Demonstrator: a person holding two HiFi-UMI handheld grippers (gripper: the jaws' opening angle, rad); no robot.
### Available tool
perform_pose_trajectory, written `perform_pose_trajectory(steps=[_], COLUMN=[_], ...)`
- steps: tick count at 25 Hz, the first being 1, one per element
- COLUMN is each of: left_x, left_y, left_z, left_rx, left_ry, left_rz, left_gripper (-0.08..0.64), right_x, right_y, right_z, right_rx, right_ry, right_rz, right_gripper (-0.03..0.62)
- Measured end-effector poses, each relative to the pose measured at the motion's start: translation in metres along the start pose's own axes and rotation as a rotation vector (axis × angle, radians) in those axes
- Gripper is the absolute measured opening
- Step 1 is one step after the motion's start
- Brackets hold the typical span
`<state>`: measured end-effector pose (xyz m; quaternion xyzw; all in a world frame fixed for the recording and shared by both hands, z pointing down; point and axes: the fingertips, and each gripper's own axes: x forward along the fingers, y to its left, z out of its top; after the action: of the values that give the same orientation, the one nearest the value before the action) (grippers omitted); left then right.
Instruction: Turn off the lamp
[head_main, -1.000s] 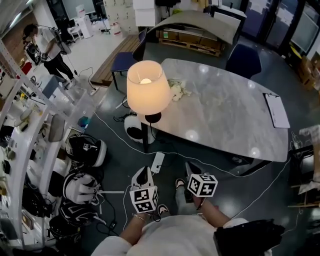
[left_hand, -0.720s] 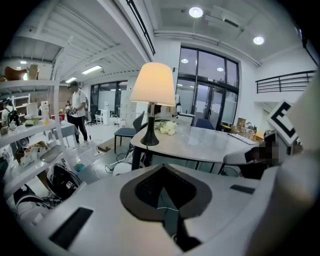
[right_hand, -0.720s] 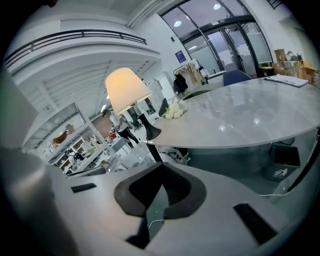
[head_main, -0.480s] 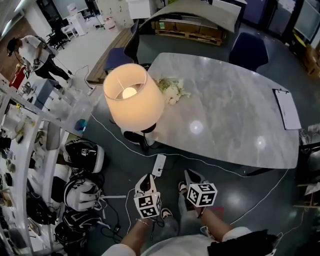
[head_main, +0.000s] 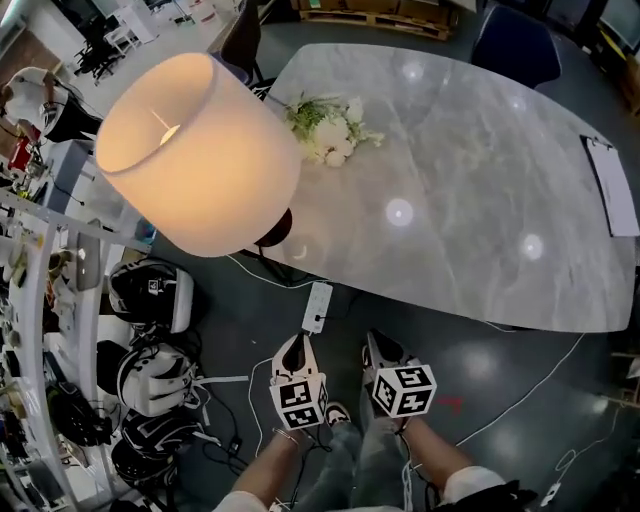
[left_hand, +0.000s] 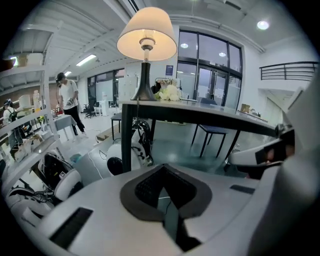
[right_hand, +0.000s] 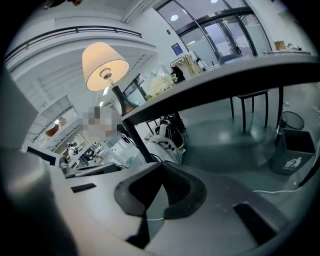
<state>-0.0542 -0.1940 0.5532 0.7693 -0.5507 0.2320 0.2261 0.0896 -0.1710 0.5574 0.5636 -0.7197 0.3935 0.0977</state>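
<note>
The lamp stands on the near left corner of the marble table (head_main: 480, 170), its cream shade (head_main: 200, 150) lit and its dark base (head_main: 272, 228) at the table's edge. In the left gripper view the lamp (left_hand: 146, 35) rises above the tabletop; the right gripper view shows the lamp (right_hand: 105, 60) too. On the dark floor under that corner lies a white power strip (head_main: 316, 306) with a cable. My left gripper (head_main: 293, 342) hangs just below the strip, shut and empty. Beside it, my right gripper (head_main: 376, 340) is also shut and empty. Both point toward the table from below its top.
White flowers (head_main: 325, 130) lie on the table near the lamp, a clipboard (head_main: 612, 190) at its right end. Black-and-white helmets (head_main: 150, 300) and cables crowd the floor at left, beside a white shelf (head_main: 40, 300). A person (left_hand: 67, 100) stands far off. A small bin (right_hand: 292, 150) sits right.
Both grippers have sunk toward the floor, still shut and side by side. The head view has dropped with them, so the lamp shade looms larger at the upper left.
</note>
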Motion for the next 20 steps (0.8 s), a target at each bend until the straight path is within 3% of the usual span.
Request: perform_pose_trajectory(steps=[9, 15, 18, 20], left_x=[0.042, 0.068, 0.085, 0.095], left_y=[-0.016, -0.009, -0.01, -0.009], left_z=[-0.084, -0.093, -0.086, -0.081], left_rx=[0.095, 0.069, -0.009, -0.056], left_ry=[0.037, 0.013, 0.004, -0.004], left_rz=[-0.039, -0.029, -0.07, -0.091], left_gripper=[0.0, 0.0, 0.0, 0.065], right_x=[0.021, 0.021, 0.025, 0.027], right_y=[-0.038, -0.054, -0.06, -0.062], right_z=[-0.076, -0.098, -0.099, -0.098], right_rx=[-0.036, 0.005, 0.034, 0.048], right_ry=[0.02, 0.027, 0.022, 0.019], right_rz=[-0.014, -0.037, -0.047, -0.05], right_gripper=[-0.002, -0.002, -0.002, -0.002])
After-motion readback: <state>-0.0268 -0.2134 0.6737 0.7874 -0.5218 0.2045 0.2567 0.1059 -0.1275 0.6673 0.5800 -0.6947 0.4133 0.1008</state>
